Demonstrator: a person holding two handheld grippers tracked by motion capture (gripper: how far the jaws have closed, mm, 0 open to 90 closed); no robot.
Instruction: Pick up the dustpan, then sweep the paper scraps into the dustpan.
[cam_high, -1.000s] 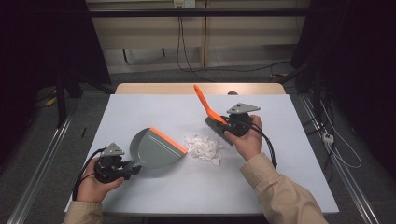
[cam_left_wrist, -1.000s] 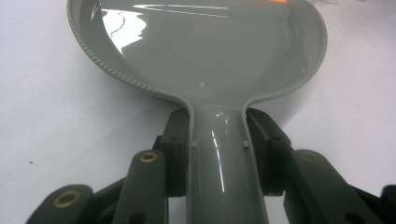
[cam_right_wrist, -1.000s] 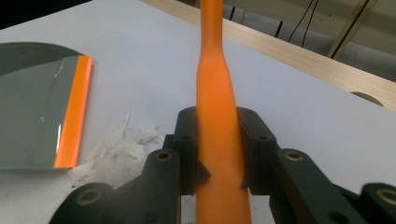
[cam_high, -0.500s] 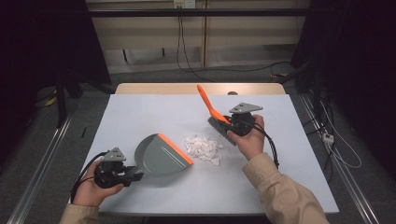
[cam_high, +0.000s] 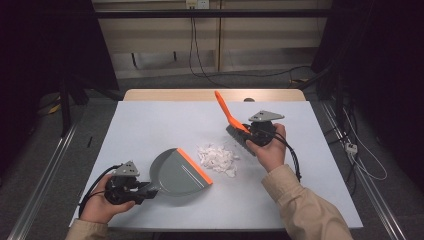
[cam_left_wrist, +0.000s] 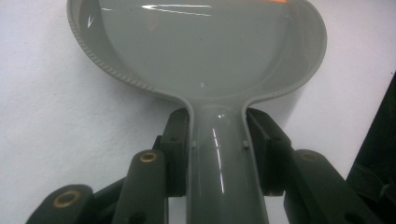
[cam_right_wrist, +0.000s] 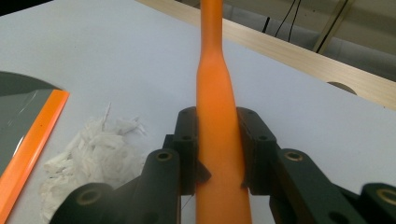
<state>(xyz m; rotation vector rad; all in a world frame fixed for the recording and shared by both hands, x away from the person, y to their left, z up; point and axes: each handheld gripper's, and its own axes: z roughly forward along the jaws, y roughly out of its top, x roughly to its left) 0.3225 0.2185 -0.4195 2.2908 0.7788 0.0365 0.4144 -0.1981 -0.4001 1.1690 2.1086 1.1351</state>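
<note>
The left gripper (cam_high: 145, 189), low and left in the high view, has its fingers (cam_left_wrist: 175, 154) clenched on the grey neck of the dustpan (cam_high: 177, 172), whose orange lip points toward the pile of torn paper scraps (cam_high: 217, 157) at the middle of the white surface (cam_high: 150, 125). The right gripper (cam_high: 246, 136), right of centre, is clamped on the orange handle of the brush (cam_high: 231, 120), its fingers (cam_right_wrist: 187, 140) pressing either side of the shaft while the bristle head sits just beside the scraps. The paper looks very light and loose, likely to scatter or cling under a hard stroke, so short gentle sweeps toward the lip seem best. Both tools are stiff, smooth plastic and could twist in the grip; holding them low on the handle, near the head, as now, should keep them steady
</note>
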